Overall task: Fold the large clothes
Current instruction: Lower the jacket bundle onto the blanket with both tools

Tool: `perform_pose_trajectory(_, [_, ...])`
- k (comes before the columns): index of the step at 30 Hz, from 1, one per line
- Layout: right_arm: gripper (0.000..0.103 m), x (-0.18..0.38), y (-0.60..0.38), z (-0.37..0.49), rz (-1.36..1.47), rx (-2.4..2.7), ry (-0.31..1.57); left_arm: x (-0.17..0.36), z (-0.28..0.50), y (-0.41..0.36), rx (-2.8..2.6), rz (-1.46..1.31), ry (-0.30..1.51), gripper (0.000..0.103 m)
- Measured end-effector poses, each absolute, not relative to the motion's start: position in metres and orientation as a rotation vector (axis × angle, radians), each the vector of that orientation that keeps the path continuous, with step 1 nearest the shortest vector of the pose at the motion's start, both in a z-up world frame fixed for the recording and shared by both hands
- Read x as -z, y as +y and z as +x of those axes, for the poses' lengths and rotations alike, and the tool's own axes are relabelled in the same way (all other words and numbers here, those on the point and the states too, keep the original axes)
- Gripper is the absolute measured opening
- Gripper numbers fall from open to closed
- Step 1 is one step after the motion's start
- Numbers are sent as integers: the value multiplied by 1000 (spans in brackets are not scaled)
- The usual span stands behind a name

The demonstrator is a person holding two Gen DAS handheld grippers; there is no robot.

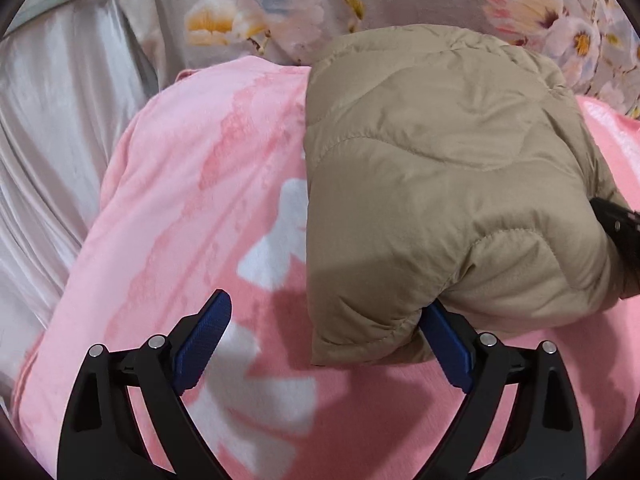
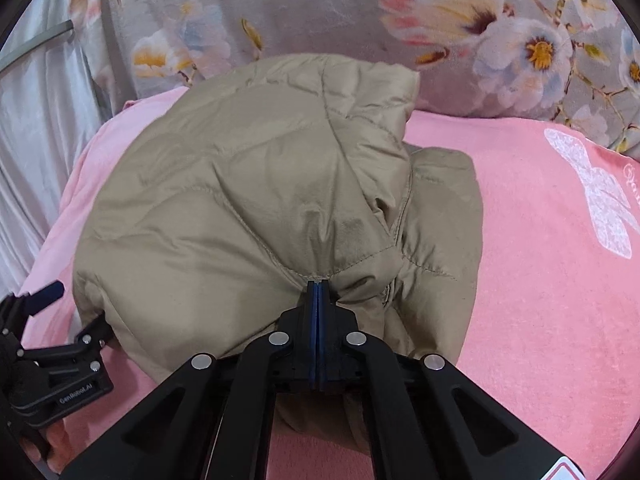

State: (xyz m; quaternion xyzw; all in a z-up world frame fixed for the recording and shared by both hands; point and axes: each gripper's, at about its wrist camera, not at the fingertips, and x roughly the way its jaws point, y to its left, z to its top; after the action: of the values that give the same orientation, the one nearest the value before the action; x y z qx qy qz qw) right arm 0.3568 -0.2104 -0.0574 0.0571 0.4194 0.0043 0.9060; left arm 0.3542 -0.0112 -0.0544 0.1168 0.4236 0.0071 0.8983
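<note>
A puffy, quilted beige jacket [image 1: 440, 184] lies bundled into a compact mound on a soft pink fleece blanket [image 1: 192, 184] printed with white shapes. The blanket covers what looks like a bed, and behind it a grey fabric with large pink, white and yellow flowers [image 1: 280, 12] rises like a pillow or headboard cover. To the left hangs a pale, shiny silver-grey curtain [image 1: 48, 128].

The left hand-held gripper [image 1: 324, 336] stands wide apart, its blue-padded fingers [image 1: 204, 340] spread just above the blanket. The right-hand finger touches the near lower corner of the jacket, whose edge drapes over its tip, while the other finger is clear of the fabric; it grips nothing.

The right hand-held gripper [image 2: 318, 284] is pressed together on a pinch of the jacket [image 2: 248, 200] at its near edge, the blue pads meeting with only a thin fold of beige cloth between them, and creases radiate from that spot. In the right wrist view the left hand-held gripper [image 2: 66, 312] shows at the lower left, at the jacket's left side. A white lace-like butterfly print [image 2: 600, 196] marks the blanket [image 2: 540, 280] to the right of the jacket.
</note>
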Motion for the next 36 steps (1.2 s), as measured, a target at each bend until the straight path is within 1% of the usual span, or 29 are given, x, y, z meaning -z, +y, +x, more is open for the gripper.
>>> perform_pose_trajectory(6, [0, 76, -201, 363, 87, 29, 842, 70, 364, -3, -5, 208, 901, 96])
perform_pose_trajectory(11, [0, 81, -201, 363, 92, 37, 829, 80, 368, -1, -1, 189, 902, 98])
perform_pose_trajectory(13, [0, 81, -202, 364, 99, 35, 831, 80, 366, 0, 5, 180, 903, 98])
perform_pose_trajectory(15, [0, 81, -204, 364, 107, 35, 834, 72, 358, 0, 42, 159, 918, 85])
perform_pose_trajectory(16, [0, 81, -203, 364, 105, 36, 835, 64, 350, -1, 79, 144, 916, 85])
perform_pose_trajectory(19, [0, 80, -200, 364, 88, 46, 835, 19, 318, -3, 123, 124, 791, 86])
perform_pose_trajectory(21, [0, 80, -198, 364, 81, 51, 833, 3, 319, -4, 89, 130, 746, 90])
perform_pose_trajectory(22, [0, 80, -198, 364, 79, 53, 833, 1, 325, -5, 71, 132, 741, 90])
perform_pose_trajectory(26, [0, 79, -197, 363, 71, 60, 831, 29, 370, -14, -14, 133, 823, 92])
perform_pose_trajectory(28, [0, 79, -198, 363, 74, 60, 831, 39, 378, -18, -28, 130, 823, 92])
perform_pose_trajectory(33, [0, 80, -201, 363, 99, 50, 830, 61, 387, -17, -26, 66, 835, 98])
perform_pose_trajectory(36, [0, 80, -201, 363, 98, 51, 830, 72, 392, -14, -15, 46, 831, 98])
